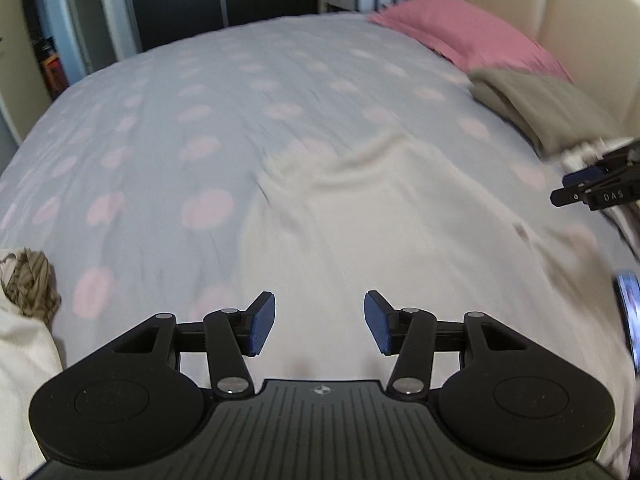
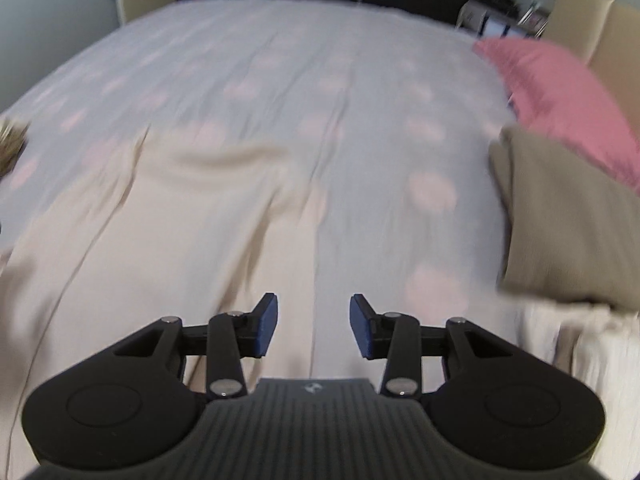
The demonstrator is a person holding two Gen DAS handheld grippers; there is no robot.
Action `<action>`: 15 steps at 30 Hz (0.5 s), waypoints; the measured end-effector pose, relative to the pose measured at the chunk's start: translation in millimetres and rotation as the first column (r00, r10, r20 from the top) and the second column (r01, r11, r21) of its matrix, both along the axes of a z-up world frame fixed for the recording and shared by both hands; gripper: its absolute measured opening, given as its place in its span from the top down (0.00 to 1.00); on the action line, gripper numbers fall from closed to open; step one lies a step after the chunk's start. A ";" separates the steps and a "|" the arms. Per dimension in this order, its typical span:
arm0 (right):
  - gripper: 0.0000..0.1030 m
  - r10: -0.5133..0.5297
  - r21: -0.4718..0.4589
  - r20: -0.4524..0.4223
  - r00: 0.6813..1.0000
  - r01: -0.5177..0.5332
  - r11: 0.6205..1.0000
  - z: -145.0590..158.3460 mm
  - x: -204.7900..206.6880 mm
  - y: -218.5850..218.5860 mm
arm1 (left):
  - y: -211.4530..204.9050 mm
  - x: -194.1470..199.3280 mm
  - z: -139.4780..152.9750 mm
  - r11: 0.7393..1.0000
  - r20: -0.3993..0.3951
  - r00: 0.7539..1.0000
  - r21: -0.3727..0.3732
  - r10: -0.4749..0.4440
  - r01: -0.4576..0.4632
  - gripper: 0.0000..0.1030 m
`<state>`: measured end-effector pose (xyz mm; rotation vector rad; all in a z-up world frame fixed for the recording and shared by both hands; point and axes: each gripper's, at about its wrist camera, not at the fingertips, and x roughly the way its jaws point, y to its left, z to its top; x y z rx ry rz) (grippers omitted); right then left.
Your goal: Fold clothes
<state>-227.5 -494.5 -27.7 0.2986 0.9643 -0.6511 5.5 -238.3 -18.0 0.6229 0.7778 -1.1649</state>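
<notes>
Both grippers hang over the bed with their blue pads apart and nothing between them. From its own wrist camera the left gripper [image 1: 319, 322] shows a clear gap between its jaws, with only cloth far below it; the right gripper [image 2: 313, 326] shows the same, its gap a little narrower. Neither has hold of anything.

Under them lies the cream garment [image 1: 360, 216], spread flat on the bed with a few soft creases and a raised fold along its far edge. In the right wrist view the same cream garment [image 2: 160, 220] fills the lower left, its right edge running down just below that gripper's jaws.

It rests on a pale bedcover [image 1: 200, 100] printed with pink dots. To the right, near the headboard [image 1: 560, 8], sits a folded tan garment [image 2: 568, 220], and behind that a pink pillow [image 2: 560, 84]. Just in front of the tan piece lies a white ribbed cloth [image 2: 580, 352]. At the left edge of the left wrist view a crumpled patterned cloth [image 1: 30, 280] lies on another cream piece. The right gripper's tip also pokes in at that view's right edge.
</notes>
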 end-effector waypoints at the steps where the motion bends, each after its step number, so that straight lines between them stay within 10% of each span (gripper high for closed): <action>1: 0.58 0.012 0.020 -0.016 1.000 -0.012 1.000 -4.9 -4.7 6.6 | 6.3 -4.9 -3.6 1.000 -0.009 1.000 0.012 -0.001 0.001 0.54; 15: 0.46 -0.048 0.189 -0.086 0.995 0.064 0.980 -53.9 -86.4 48.4 | 50.6 -74.9 -73.8 0.984 -0.082 0.997 0.179 -0.001 0.016 0.58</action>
